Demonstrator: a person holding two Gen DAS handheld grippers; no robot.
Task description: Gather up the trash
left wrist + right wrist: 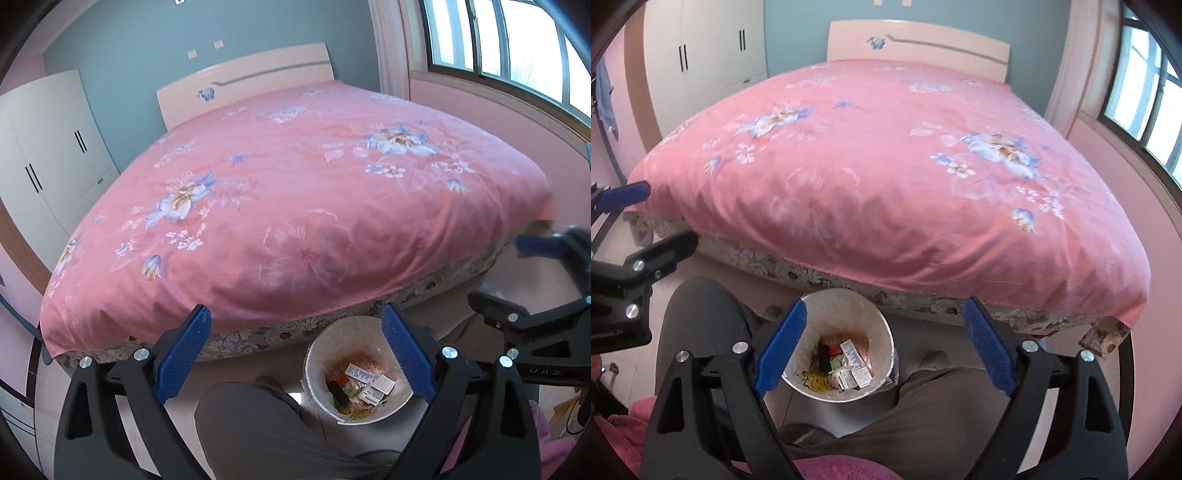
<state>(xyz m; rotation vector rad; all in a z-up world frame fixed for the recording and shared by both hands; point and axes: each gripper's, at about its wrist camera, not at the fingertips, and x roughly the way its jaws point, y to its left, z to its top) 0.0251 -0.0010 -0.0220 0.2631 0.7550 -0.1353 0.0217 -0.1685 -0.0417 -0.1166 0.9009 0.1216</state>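
A white trash bin (321,354) lined with a clear bag stands on the floor at the foot of the bed, between the person's knees; it also shows in the right wrist view (875,325). It holds several small boxes and wrappers (364,386) (846,360). My left gripper (295,350) is open and empty, held above and in front of the bin. My right gripper (882,343) is open and empty, above the bin. The right gripper shows at the left wrist view's right edge (517,273); the left gripper shows at the right wrist view's left edge (650,218).
A large bed with a pink floral cover (295,192) (886,166) fills the view ahead. The person's grey trouser legs (258,432) (923,417) flank the bin. A white wardrobe (55,147) stands at left, a window (517,48) at right. Pink cloth (831,469) lies below.
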